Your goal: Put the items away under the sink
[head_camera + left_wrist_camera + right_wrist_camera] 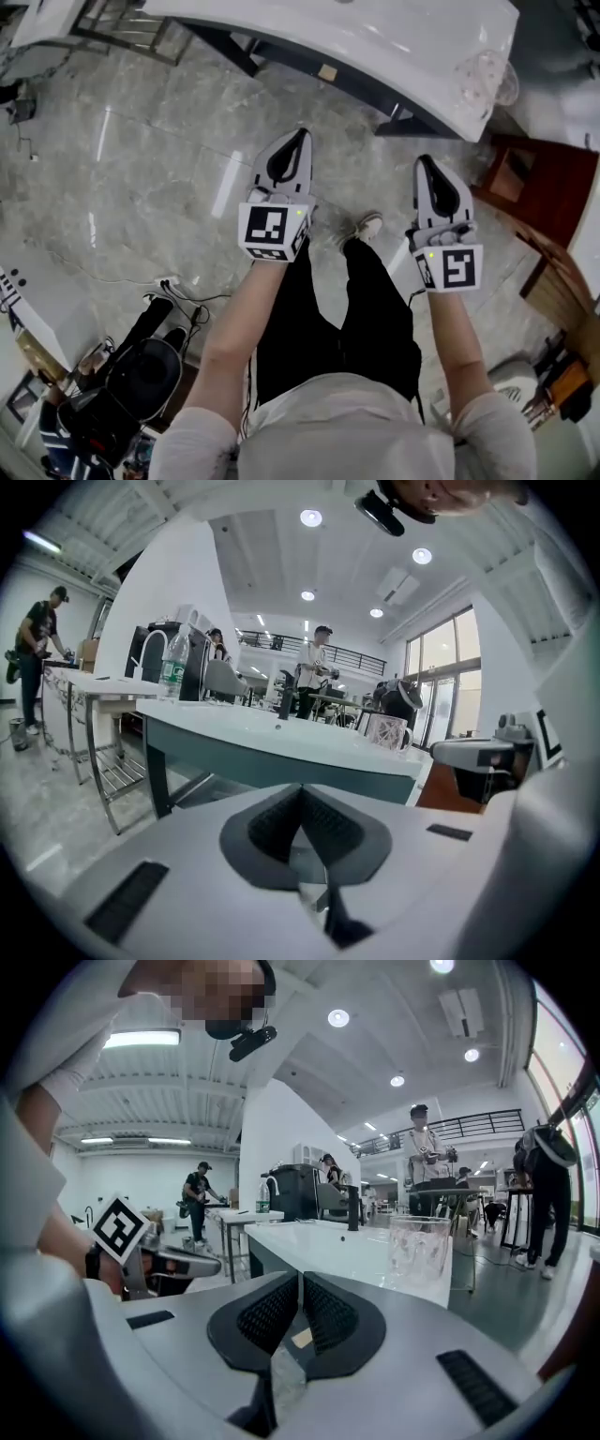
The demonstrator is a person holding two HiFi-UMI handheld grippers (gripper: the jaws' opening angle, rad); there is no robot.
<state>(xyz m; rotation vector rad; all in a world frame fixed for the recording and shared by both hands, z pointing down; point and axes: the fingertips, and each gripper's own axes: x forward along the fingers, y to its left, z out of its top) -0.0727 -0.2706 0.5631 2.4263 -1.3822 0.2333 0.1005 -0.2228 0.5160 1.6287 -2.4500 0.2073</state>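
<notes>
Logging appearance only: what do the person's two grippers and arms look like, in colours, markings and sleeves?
The left gripper and the right gripper both have pale grey tapered shells around black ribbed pads. Each carries a cube with black-and-white square markers and a small green light. The forearms are bare, and the sleeves are short and light grey.

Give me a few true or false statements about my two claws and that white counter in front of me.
1. The left claw is shut and empty. True.
2. A glass cup stands on the white counter. True.
3. The right claw grips the glass cup. False: it is shut on nothing, apart from the cup.
4. Both claws rest on the counter. False: they are held in the air, short of it.
</notes>
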